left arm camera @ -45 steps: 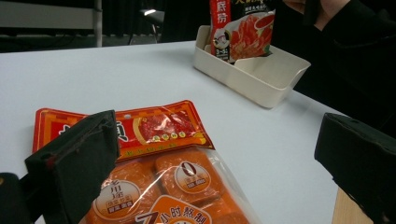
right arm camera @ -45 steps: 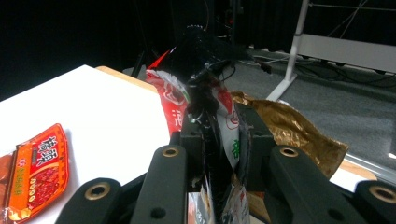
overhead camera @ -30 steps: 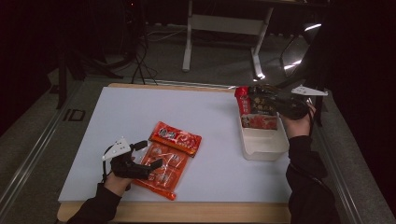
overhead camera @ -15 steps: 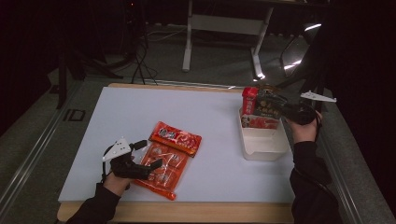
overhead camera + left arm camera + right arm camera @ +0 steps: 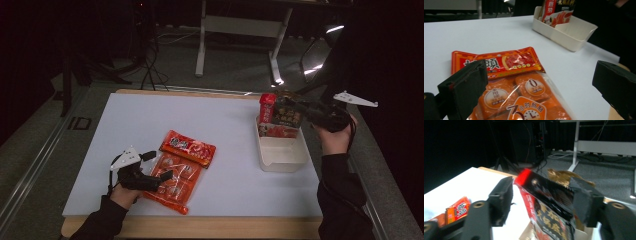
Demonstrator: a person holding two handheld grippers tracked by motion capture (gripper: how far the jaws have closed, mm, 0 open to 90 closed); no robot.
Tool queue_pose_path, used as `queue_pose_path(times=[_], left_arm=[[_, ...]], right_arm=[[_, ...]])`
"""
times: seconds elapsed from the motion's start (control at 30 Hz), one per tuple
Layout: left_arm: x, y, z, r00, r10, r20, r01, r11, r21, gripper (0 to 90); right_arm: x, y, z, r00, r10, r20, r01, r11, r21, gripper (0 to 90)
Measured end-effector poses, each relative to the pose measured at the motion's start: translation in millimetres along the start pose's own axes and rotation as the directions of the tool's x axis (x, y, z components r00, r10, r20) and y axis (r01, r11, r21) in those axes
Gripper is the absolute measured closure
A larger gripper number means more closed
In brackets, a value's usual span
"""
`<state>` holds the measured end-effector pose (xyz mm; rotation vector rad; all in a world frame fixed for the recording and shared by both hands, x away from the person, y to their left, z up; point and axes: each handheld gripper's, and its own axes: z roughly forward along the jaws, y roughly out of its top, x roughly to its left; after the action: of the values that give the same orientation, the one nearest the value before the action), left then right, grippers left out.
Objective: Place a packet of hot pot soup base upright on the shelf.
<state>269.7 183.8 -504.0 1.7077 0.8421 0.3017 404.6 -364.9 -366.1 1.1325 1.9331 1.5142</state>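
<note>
The white table [image 5: 235, 150] carries all items. A cream rectangular bin [image 5: 282, 152] sits near its right edge. A black-and-red snack packet [image 5: 281, 115] stands upright in the far end of the bin, its lower part inside the walls. An orange multi-pack of wrapped pieces [image 5: 172, 182] lies flat near the front left of the table, with a red flat sachet [image 5: 189, 147] resting across its far end, touching it. The right gripper [image 5: 300, 107], held in the right hand [image 5: 334, 135] just beside the bin, has its jaws spread on either side of the packet's top; in the right gripper view the packet [image 5: 549, 205] is blurred, so contact cannot be told. The left gripper [image 5: 160, 165] rests over the multi-pack [image 5: 524, 100], jaws wide apart, gripping nothing
</note>
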Motion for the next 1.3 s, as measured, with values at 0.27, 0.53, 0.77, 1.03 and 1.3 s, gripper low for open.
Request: queue_pose_path(times=[0.27,0.53,0.77,1.03,1.3], left_arm=[[1.0,3.0,-1.8,1.0,-0.004,0.002,0.004,0.9992,0.039,3.7],[3.8,3.7,-1.7,0.9997,-0.005,0.025,0.004,0.9985,0.054,5.9],[4.0,6.5,-2.2,0.9984,0.023,0.051,-0.026,0.9976,0.064,14.4],[12.5,9.3,-6.8,0.9986,0.028,0.044,-0.031,0.9974,0.065,31.3],[24.8,6.2,-4.6,0.9969,0.062,-0.05,-0.056,0.9918,0.115,58.5]], right_arm=[[27.6,2.3,-18.4,0.9994,-0.019,-0.03,0.016,0.9951,-0.098,16.1],[55.5,-4.5,-28.0,0.9931,-0.033,-0.113,0.025,0.9974,-0.068,14.1],[83.5,-21.4,-30.4,0.9759,-0.061,-0.21,0.053,0.9977,-0.042,15.5],[110.1,-42.1,-40.4,0.9608,-0.081,-0.265,0.076,0.9967,-0.027,15.1],[125.2,-65.1,-43.5,0.9403,-0.089,-0.329,0.091,0.9958,-0.009,15.2]])
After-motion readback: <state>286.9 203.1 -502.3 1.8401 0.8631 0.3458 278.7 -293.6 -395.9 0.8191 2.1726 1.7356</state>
